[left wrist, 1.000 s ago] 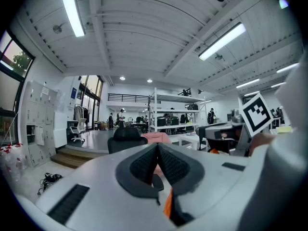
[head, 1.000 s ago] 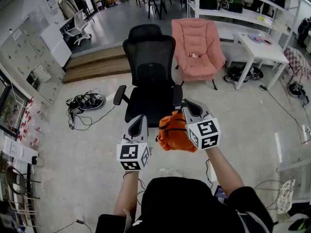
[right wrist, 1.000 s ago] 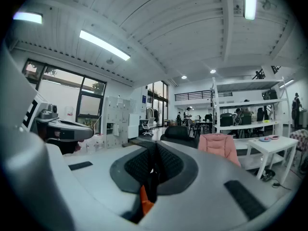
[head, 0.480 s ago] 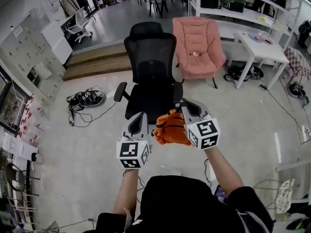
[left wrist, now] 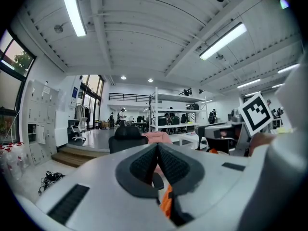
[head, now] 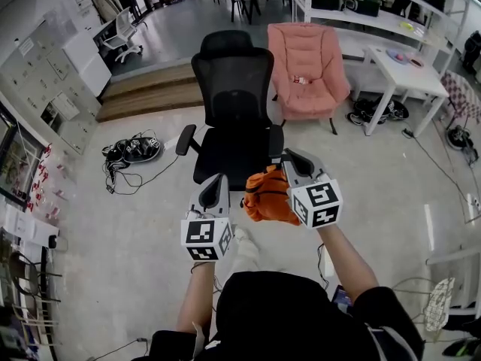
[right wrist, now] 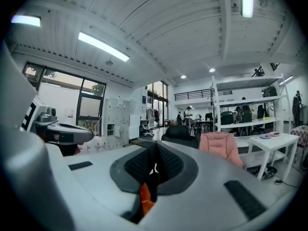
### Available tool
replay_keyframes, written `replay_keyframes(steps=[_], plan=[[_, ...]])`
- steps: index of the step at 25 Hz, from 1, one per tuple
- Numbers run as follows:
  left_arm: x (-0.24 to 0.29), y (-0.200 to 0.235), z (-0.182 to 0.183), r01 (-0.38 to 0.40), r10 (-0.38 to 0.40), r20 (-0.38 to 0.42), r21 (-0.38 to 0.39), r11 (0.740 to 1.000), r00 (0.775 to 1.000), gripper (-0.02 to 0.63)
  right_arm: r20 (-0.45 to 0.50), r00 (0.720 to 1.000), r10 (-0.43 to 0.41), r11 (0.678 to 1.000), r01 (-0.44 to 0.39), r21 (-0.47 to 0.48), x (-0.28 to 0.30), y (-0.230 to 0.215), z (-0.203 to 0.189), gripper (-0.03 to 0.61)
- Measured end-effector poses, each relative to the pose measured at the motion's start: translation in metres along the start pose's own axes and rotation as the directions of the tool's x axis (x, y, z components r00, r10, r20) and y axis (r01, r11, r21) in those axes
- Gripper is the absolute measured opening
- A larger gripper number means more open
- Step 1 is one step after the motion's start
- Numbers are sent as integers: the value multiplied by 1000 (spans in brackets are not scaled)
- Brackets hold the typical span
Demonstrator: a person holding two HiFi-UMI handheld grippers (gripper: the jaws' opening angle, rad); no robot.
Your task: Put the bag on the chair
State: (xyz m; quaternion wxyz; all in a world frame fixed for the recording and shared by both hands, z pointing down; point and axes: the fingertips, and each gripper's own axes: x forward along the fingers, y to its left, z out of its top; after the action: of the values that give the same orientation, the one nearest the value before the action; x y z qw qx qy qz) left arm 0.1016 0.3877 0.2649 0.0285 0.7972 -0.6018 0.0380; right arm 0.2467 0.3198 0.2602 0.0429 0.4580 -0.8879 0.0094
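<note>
An orange bag (head: pixel 268 195) hangs in the air between my two grippers, just in front of the seat of a black office chair (head: pixel 234 119). My right gripper (head: pixel 294 165) is shut on a dark strap of the bag; orange cloth (right wrist: pixel 144 199) shows under its closed jaws. At the bag's left edge my left gripper (head: pixel 215 189) is also shut, with orange fabric (left wrist: pixel 166 201) pinched low between its pads. The chair (left wrist: pixel 127 134) faces me, its seat bare, and it also shows in the right gripper view (right wrist: pixel 179 133).
A pink armchair (head: pixel 308 66) stands behind the office chair on the right, with a white table (head: pixel 402 70) beyond it. Cables and gear (head: pixel 131 153) lie on the floor to the left. A wooden step (head: pixel 146 96) runs behind. My leg (head: pixel 244 253) shows below.
The bag and both grippers have risen slightly and come closer to the chair seat. My leg has stepped forward into view under the grippers.
</note>
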Motion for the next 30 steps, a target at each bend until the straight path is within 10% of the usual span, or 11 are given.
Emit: replay_keyframes(steps=[30], plan=[[188,176,8,50,-51,-50,-21,999,997,11,-47,998,-31,999,33,29,250,-31,16,0]])
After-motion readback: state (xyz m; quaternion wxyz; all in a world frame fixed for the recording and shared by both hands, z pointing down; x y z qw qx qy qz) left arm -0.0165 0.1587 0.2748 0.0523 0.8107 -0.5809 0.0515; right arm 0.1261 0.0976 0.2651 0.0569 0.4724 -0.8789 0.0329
